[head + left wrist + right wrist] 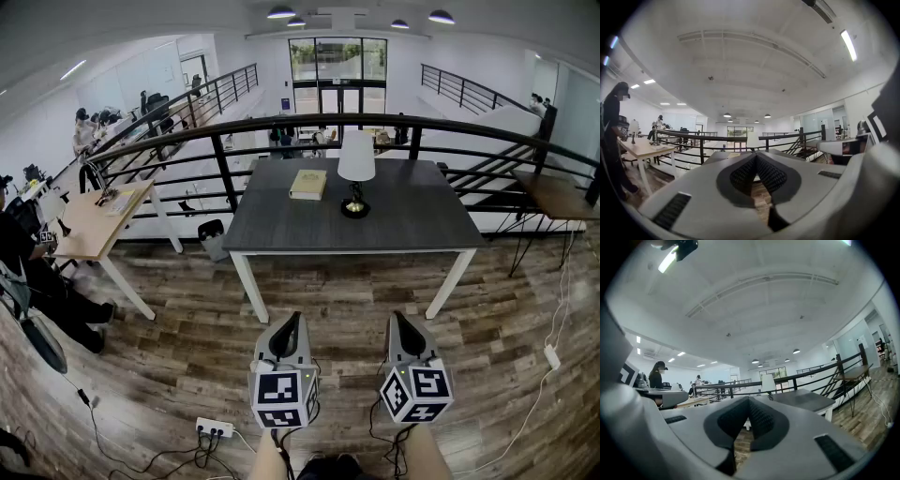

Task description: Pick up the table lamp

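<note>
The left claw [292,319] and right claw [401,321] are both closed with nothing between their jaws. They are held level and side by side over the wooden floor [187,347], likely a ready pose, since nothing is in reach. Well ahead stands the dark counter [412,220]. The table lamp [355,178] stands upright near its middle, just right of a book [308,184], untouched; approaching comes first.

In the left gripper view the left tool [756,155] hides the table lamp [753,140] below its shade, along with most of the table [717,157]. The book [308,184] near the table's far edge is too small to read its cover. The head view's bottom edge cuts off the person's forearms [270,461].
</note>
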Action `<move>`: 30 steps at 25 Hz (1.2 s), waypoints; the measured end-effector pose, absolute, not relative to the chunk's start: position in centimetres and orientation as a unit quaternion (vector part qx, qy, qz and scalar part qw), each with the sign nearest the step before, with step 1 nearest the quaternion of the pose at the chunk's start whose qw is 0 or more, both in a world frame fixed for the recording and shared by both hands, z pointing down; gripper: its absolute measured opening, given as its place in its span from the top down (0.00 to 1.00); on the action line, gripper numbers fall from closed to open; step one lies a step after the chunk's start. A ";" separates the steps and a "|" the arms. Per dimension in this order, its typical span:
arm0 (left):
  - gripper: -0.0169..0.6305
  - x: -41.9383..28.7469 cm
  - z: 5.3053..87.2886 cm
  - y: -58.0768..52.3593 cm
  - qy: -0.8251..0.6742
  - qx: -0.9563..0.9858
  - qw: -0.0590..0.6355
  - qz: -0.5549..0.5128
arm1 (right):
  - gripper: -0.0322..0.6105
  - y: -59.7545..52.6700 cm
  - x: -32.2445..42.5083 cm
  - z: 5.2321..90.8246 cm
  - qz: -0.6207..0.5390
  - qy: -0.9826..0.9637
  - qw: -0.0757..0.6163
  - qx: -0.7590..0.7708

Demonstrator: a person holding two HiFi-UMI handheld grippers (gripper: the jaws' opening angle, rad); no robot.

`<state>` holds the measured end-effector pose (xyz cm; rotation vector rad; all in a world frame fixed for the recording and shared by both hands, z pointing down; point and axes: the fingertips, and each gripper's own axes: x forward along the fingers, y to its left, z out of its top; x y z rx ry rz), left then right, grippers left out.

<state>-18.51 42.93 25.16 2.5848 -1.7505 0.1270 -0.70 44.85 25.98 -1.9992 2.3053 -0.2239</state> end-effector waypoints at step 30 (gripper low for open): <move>0.95 -13.7 27.7 40.5 -0.541 0.837 0.012 0.080 | 0.93 42.0 2.3 28.5 -0.107 0.749 0.049 -0.652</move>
